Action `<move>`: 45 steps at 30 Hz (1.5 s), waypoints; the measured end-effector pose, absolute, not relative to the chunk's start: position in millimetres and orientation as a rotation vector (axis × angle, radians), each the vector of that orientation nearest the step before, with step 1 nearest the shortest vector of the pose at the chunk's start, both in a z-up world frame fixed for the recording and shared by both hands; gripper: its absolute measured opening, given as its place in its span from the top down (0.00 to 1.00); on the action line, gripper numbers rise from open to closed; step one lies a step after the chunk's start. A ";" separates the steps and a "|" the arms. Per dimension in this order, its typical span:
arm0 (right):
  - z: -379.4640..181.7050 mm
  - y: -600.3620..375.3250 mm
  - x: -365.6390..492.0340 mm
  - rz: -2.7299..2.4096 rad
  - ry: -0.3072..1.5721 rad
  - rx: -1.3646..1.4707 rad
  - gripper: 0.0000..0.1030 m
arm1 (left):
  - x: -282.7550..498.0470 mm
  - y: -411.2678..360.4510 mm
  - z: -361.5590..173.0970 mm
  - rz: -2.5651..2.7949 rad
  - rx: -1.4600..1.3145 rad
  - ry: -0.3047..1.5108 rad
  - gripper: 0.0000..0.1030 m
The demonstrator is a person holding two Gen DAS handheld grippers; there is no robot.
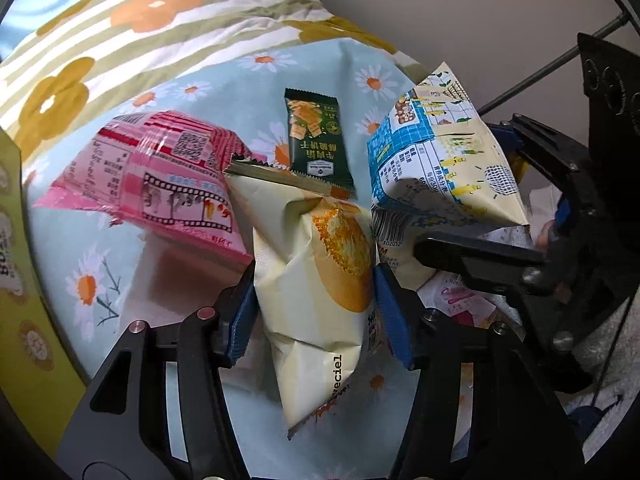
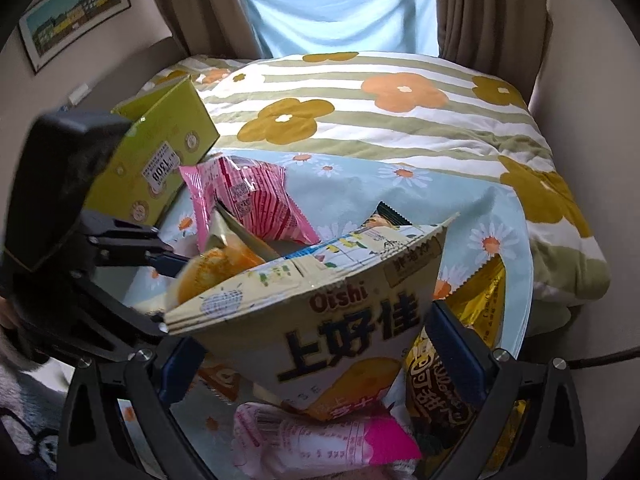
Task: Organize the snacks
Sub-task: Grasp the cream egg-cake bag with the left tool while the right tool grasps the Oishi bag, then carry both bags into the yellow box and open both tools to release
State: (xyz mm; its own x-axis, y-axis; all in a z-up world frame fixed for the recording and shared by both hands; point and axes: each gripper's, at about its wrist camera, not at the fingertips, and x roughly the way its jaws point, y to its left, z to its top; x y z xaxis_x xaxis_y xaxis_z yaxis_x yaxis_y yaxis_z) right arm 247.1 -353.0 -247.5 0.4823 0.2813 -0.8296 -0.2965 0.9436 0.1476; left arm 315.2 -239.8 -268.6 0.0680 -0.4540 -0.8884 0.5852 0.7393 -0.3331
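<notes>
Left gripper (image 1: 314,312) pinches the cake bag (image 1: 316,280), right gripper (image 2: 320,364) clamps the Oishi bag (image 2: 320,320) — puffy film, either could slip, Oishi at 3 o'clock.

left hand-held gripper (image 1: 314,304): clamped (angled down) | right hand-held gripper (image 2: 320,356): clamped

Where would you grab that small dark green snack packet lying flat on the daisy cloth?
Grip the dark green packet across its two long edges, around the middle, coming from above. It lies flat and narrow, and both long sides are free; the pale cake bag overlaps its near end.
</notes>
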 end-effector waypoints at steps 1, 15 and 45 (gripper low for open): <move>-249.4 -351.5 248.4 0.358 1.012 -0.028 0.06 | 314.7 -238.4 -267.5 -0.782 0.125 1.283 0.50; -242.9 -352.6 235.0 0.351 0.984 -0.038 0.41 | 300.0 -219.9 -246.7 -0.713 0.112 1.240 0.50; -83.4 -225.2 230.4 0.511 0.694 -0.105 0.41 | 290.3 -21.9 -81.5 -0.361 -0.110 0.854 0.50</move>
